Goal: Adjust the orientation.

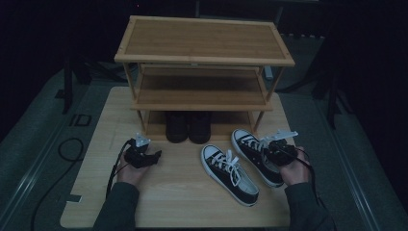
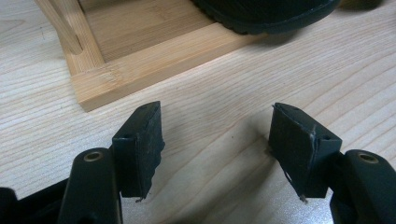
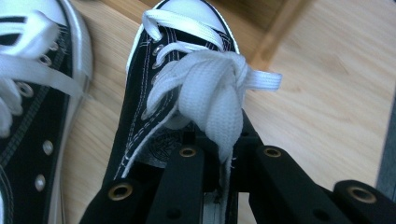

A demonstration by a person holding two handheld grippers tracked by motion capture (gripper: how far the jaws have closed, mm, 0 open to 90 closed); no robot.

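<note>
Right gripper (image 3: 219, 182) is clamped on the sneaker (image 1: 257, 156), at five o'clock from the rack (image 1: 202, 91). Left gripper (image 2: 217, 144) gapes wide, empty. Both sneakers remain unshelved; second one (image 1: 230, 174) untouched.

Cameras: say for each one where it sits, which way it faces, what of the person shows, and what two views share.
High view: above the table, looking forward and down at the shoe rack; forearms and both hand-held grippers show.
Left gripper view: on the left hand-held gripper, jaws apart over bare table, facing the rack's base.
Right gripper view: on the right hand-held gripper, pinching the sneaker at its tongue.
Shared: that sneaker appears from above too.
</note>
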